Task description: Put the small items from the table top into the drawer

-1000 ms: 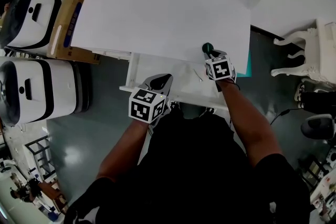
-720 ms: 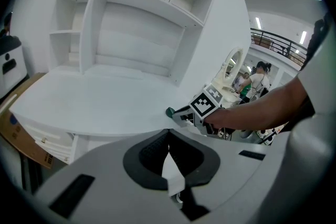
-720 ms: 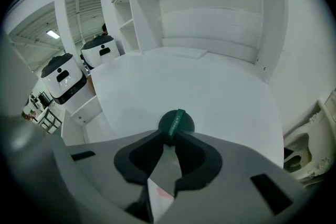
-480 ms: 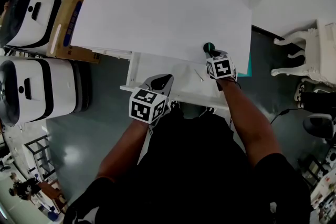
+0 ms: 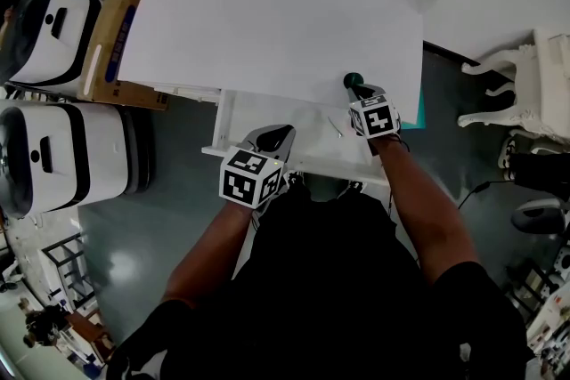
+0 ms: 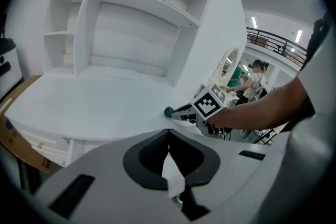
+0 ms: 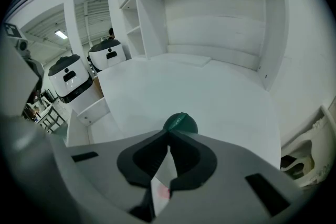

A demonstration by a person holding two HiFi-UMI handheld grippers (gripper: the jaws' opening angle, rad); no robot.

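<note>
Green round item (image 7: 181, 122) half hidden behind right gripper (image 7: 168, 135); thin drawer item (image 5: 334, 127) too small to identify.

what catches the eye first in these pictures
A small dark green round object sits alone at the front right edge of the white desk top. The right gripper has just been closing its jaws and now pinches the object's near edge. Below, the open white drawer juts out, with the left gripper shut over its front.
</note>
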